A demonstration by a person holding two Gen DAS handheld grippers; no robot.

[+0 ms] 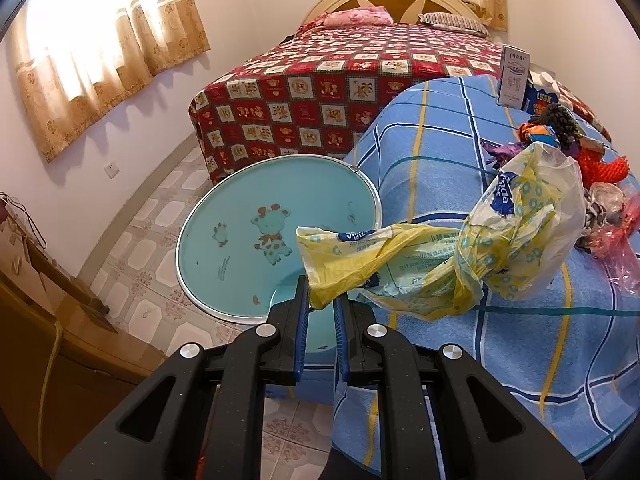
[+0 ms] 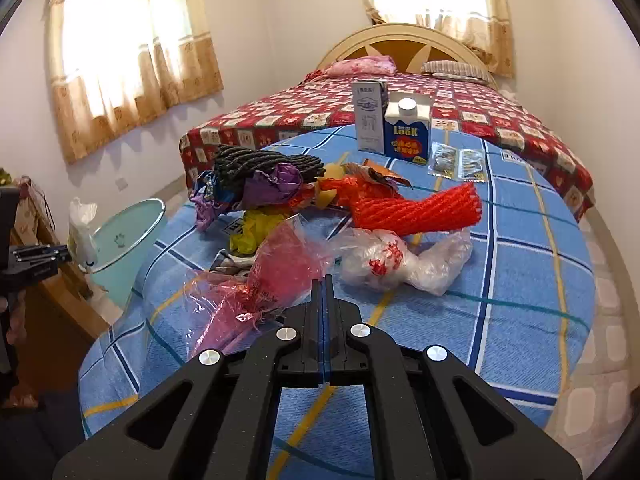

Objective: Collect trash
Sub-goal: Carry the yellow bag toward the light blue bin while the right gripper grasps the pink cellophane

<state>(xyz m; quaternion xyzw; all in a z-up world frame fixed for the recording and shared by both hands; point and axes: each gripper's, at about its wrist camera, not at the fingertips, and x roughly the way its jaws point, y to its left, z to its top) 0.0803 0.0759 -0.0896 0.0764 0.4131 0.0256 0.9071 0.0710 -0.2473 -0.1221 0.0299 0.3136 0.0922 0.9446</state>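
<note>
L gripper (image 1: pixel 322 300): narrow, pads clamped on tail end of yellow/white plastic bag (image 1: pixel 460 248)
bag: stretches from jaws rightward, bulk resting on blue plaid tablecloth (image 1: pixel 460 132), part over teal bin (image 1: pixel 240 216)
bin: on floor, just beside table, btw table & bed (image 1: pixel 340 68)
R gripper (image 2: pixel 324 280): fully closed, pads together, nothing btw them
R tip: at edge of pink cellophane wrapper (image 2: pixel 276 268); contact unclear
other trash: clear bag w/ red print (image 2: pixel 392 260), red foam net (image 2: pixel 420 208), black foam net (image 2: pixel 260 164), purple wrapper (image 2: pixel 276 182) mid-table
far edge: 2 cartons (image 2: pixel 406 132) upright

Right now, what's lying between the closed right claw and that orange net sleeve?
In the right wrist view, a clear plastic bag with red print lies on the blue cloth between the right gripper and the orange net sleeve.
</note>
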